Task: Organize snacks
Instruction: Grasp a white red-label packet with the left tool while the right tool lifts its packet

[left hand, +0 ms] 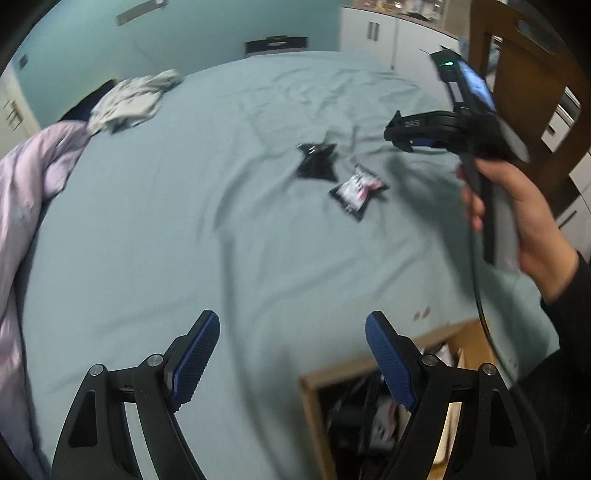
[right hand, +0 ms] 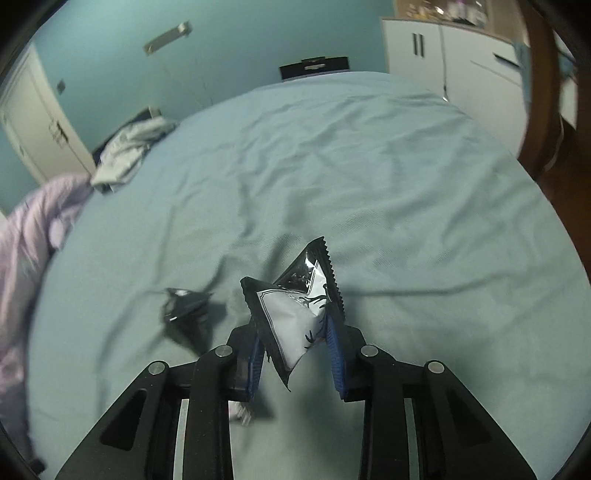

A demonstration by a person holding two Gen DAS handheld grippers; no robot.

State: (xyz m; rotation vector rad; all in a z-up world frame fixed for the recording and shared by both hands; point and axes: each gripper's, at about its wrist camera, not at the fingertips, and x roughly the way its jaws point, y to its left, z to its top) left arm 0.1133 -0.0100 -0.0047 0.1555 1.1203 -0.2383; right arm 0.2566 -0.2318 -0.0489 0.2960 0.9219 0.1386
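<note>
My left gripper [left hand: 291, 354] is open and empty, hovering over the teal bed sheet [left hand: 184, 221]. A cardboard box [left hand: 314, 398] with several snack packets inside sits under its right finger. Two snack packets lie on the sheet: a black one [left hand: 318, 162] and a black-and-white one [left hand: 357, 192]. My right gripper [right hand: 295, 343] is shut on a black-and-white snack packet [right hand: 295, 306], held above the sheet. It also shows in the left wrist view [left hand: 443, 129] at the right, held by a hand. Another black packet [right hand: 184, 304] lies left of it.
A lilac duvet [left hand: 22, 206] is bunched at the left edge. Grey clothes [left hand: 129, 99] lie at the far left of the bed. A wooden chair [left hand: 524, 74] and white cabinets [left hand: 388, 33] stand at the right.
</note>
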